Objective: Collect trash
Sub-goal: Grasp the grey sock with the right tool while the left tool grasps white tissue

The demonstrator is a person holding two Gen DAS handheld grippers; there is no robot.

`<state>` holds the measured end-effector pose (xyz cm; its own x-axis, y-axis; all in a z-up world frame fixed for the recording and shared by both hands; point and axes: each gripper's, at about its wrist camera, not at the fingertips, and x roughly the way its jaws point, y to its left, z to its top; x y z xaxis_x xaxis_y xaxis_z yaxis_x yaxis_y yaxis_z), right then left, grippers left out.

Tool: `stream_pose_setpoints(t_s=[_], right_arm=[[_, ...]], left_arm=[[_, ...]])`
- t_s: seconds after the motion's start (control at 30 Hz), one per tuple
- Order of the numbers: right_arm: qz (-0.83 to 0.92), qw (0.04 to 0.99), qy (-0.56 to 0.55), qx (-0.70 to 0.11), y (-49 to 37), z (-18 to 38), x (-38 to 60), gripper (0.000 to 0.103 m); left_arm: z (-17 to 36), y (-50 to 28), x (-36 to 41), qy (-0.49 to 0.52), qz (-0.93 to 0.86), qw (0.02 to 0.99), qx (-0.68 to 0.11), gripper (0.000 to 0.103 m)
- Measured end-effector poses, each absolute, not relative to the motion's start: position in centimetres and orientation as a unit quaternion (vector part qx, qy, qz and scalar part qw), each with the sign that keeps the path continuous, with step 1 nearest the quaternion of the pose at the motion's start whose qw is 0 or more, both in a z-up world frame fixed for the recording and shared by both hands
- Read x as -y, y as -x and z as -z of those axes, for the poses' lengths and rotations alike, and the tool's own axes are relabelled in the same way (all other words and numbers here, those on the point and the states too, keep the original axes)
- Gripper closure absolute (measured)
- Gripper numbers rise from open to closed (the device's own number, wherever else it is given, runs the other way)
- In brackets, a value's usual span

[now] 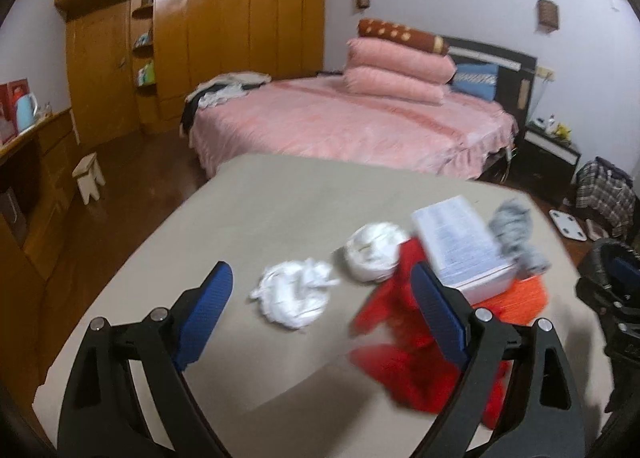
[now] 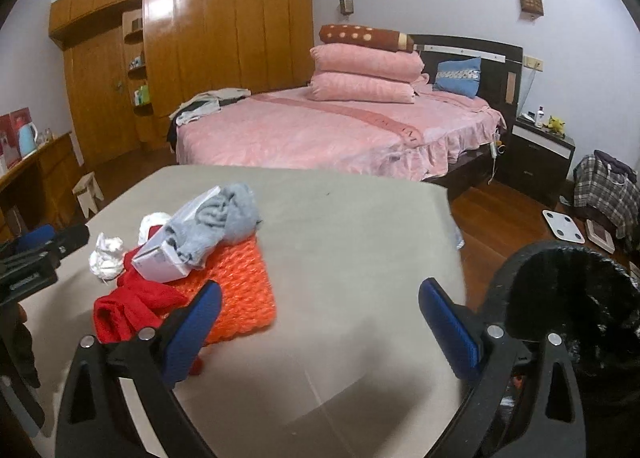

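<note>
You are holding left tool (image 1: 322, 314) wide open, empty, over desk (image 1: 248, 218). Crumpled tissue (image 1: 294, 294) lying just ahead: light, soft; pinch its middle. Right tool (image 2: 320, 322) also gaping, empty.

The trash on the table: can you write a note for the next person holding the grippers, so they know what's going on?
Left gripper: fingers open, nothing held, pointing at the nearer white paper wad.
Right gripper: fingers open, nothing held, over bare table.
Trash: two white crumpled wads, the second just behind the first, beside the red cloth.
Also there: white box and grey cloth on the orange mat.
Black-lined bin stands off the table's right edge.
Done: nothing picked up yet, as far as shown.
Left: grab both wads, drop them in the bin.
</note>
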<state>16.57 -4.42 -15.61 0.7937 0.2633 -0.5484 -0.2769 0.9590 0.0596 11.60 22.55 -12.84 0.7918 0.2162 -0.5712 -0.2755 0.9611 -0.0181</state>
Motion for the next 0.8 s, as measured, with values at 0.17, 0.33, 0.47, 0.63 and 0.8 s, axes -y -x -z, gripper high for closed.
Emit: stream_pose_setpoints(t_s=[0.17, 0.33, 0.47, 0.63, 0.8], right_arm=[[-0.149, 0.942, 0.021, -0.301, -17.2, 16.7, 3.0, 0.006], [-0.156, 0.942, 0.025, -0.296, -17.6, 16.6, 2.2, 0.006], [-0.160, 0.944, 0.028, -0.288, -17.4, 16.3, 1.9, 0.006], [-0.165, 0.944, 0.028, -0.284, -17.5, 16.2, 1.7, 0.006], [-0.172, 0.945, 0.018, -0.278, -17.7, 15.4, 1.6, 0.006]], left_arm=[[14.8, -13.1, -24.6, 0.050, -0.145, 0.932, -0.327, 0.018], [15.5, -14.6, -25.6, 0.060, -0.140, 0.924, -0.351, 0.023], [16.9, -16.1, -25.9, 0.060, -0.132, 0.906, -0.398, 0.052], [17.5, -15.7, -26.1, 0.061, -0.116, 0.905, -0.405, 0.067], [15.8, -14.8, -25.6, 0.075, -0.121, 0.924, -0.355, 0.068]])
